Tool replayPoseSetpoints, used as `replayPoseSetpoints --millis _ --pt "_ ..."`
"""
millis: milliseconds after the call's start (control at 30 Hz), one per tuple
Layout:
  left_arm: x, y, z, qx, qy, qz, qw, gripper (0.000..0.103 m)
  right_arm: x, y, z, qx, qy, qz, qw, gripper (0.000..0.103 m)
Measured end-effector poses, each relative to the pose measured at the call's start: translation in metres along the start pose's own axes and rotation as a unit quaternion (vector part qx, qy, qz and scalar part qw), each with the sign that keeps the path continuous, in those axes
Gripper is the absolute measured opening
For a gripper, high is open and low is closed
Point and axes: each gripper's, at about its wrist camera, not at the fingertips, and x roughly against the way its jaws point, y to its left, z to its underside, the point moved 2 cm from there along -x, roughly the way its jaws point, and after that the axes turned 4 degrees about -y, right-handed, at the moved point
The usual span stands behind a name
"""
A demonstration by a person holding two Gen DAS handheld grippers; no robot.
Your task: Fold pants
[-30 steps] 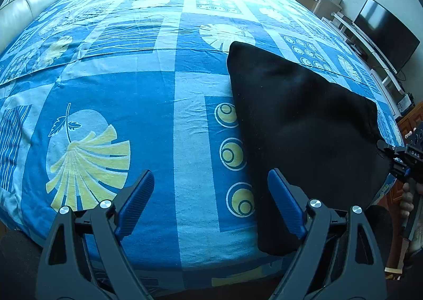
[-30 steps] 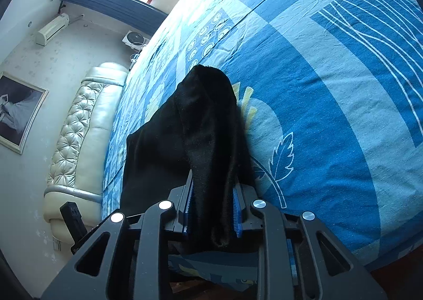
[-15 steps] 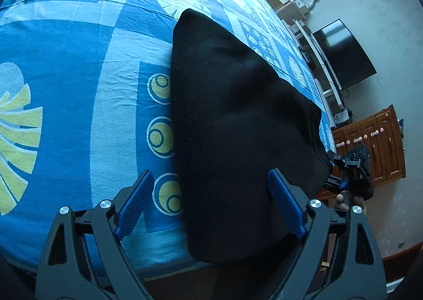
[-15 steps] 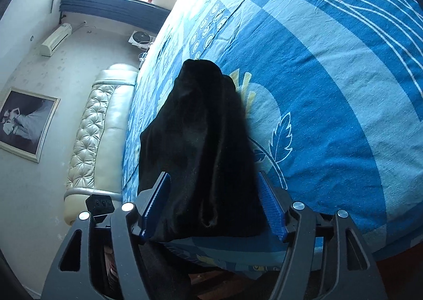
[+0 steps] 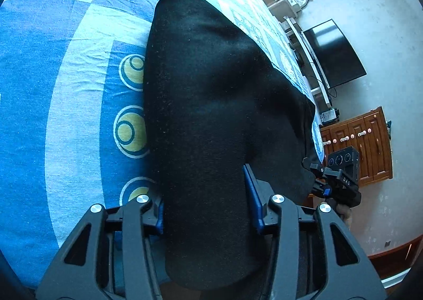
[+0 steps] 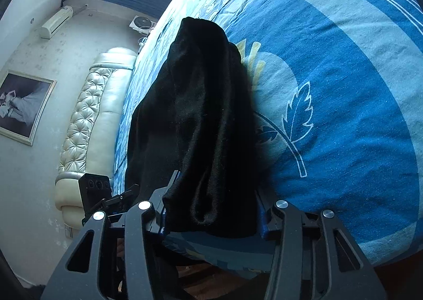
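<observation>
Black pants [image 5: 211,104] lie on the bed [image 5: 66,115], running forward from both claws. Left claw [image 5: 206,202] is narrowed around 1 near corner; right claw [image 6: 211,210] likewise grips the other. Judgement: lift both corners level and carry forward together, keeping edges aligned.

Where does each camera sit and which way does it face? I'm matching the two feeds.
Left wrist: sits on the left tool, looks along its fingers over the black pants on the blue bedsheet toward a TV; the right tool shows at right.
Right wrist: sits on the right tool, faces the tufted headboard and window; the left tool shows at left.
Shared: pants, bedsheet, each other's tool.
</observation>
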Motion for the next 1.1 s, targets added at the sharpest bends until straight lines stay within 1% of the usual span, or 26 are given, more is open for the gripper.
replayPoseSetpoints --millis 100,167,300,400,600,800,1100 --pt "0.005 -0.006 -0.001 -0.018 -0.004 -0.012 0.9998 0.038 -0.005 0.011 0.0 0.005 -0.006 0.002 1.0 0.044" --pt "0.009 -0.007 -0.003 -0.022 -0.005 -0.017 0.9996 0.037 -0.009 0.018 0.0 0.013 -0.006 0.003 1.0 0.044" --pt "0.024 0.002 -0.005 -0.022 -0.011 -0.029 0.9993 0.036 -0.025 0.033 0.004 0.025 0.005 -0.007 1.0 0.044" --pt "0.042 0.015 -0.007 -0.024 -0.019 -0.044 0.9986 0.037 -0.045 0.043 0.011 0.034 0.023 -0.018 0.999 0.044" --pt "0.085 0.055 -0.002 0.002 -0.038 -0.059 0.9975 0.037 -0.092 0.077 0.026 0.061 0.066 -0.037 0.995 0.044" --pt "0.115 0.084 0.006 0.024 -0.059 -0.059 0.9962 0.037 -0.122 0.103 0.04 0.08 0.091 -0.044 0.992 0.044" --pt "0.122 0.088 0.014 0.026 -0.065 -0.049 0.9963 0.038 -0.124 0.1 0.047 0.076 0.091 -0.045 0.992 0.044"
